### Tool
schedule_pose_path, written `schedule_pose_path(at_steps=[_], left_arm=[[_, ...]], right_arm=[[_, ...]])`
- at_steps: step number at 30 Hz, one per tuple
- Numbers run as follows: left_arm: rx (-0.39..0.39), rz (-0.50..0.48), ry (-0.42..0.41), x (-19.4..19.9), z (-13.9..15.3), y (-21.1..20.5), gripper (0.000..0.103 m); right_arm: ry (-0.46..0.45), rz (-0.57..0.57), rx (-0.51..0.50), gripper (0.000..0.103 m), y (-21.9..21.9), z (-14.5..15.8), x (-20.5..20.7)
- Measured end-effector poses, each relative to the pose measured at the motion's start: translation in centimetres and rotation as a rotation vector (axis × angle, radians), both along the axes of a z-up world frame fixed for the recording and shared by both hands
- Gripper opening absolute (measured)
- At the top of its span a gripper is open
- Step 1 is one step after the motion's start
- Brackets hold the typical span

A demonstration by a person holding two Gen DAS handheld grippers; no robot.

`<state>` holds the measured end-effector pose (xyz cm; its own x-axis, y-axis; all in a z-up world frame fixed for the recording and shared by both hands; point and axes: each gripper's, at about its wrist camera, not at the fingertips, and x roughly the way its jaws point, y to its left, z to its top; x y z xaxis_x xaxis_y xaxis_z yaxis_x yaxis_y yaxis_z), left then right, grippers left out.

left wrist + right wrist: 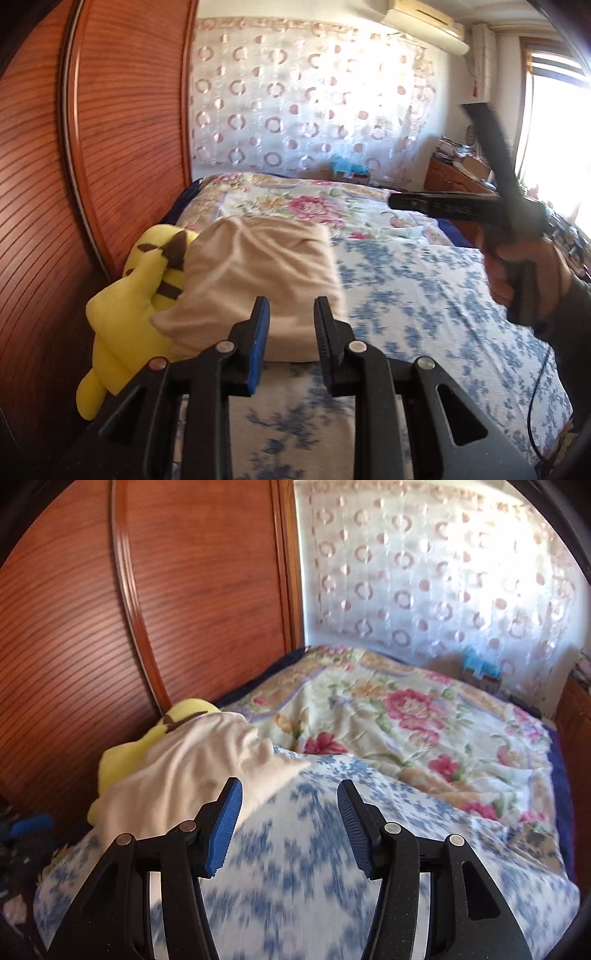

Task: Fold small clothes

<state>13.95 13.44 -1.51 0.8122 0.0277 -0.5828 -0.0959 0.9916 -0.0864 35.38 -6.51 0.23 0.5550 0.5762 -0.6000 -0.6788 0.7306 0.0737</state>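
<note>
Folded cloth (255,273) on bed (424,295) — plush toy (129,314) touching its left.

- You're in a home bedroom: a bed (406,738) spread with floral covers.
- A ribbed wooden headboard (110,129) stands beside it.
- A patterned curtain (295,92), wall air conditioner (424,26) and sunlit window (554,129) surround you.

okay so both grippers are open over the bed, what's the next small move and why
Probably retract the left gripper and leave it: the beige cloth already lies folded beside the yellow plush, and both the left and right gripper have open, empty jaws.
</note>
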Motion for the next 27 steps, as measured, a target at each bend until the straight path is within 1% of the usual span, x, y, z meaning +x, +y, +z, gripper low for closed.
schedule_pose_path(at_steps=[7,9,11,14,20,27], left_arm=[[0.030,-0.048,-0.030,-1.6,1.8,-4.6,0.022],[0.033,-0.059,-0.037,-2.0,2.1,-5.8,0.022],[0.036,-0.070,-0.044,-2.3,2.6,-7.0,0.022],[0.033,-0.099,-0.059,-2.8,3.3,-8.6,0.022],[0.051,-0.124,-0.095,-4.0,5.0,-11.8,0.022],[0.046,-0.150,-0.114,-5.5,6.5,-14.1,0.023]], right_arm=[[-0.040,-0.104,0.045,0.065,-8.1,2.2,-7.5],[-0.049,-0.131,0.058,0.070,-10.0,2.5,-9.1],[-0.074,-0.174,0.068,0.072,-12.0,3.3,-11.0],[-0.109,-0.226,0.070,0.078,-14.5,4.1,-13.3],[-0.161,-0.341,0.082,0.081,-19.9,5.8,-17.5],[-0.191,-0.422,0.085,0.081,-23.4,6.8,-20.9]])
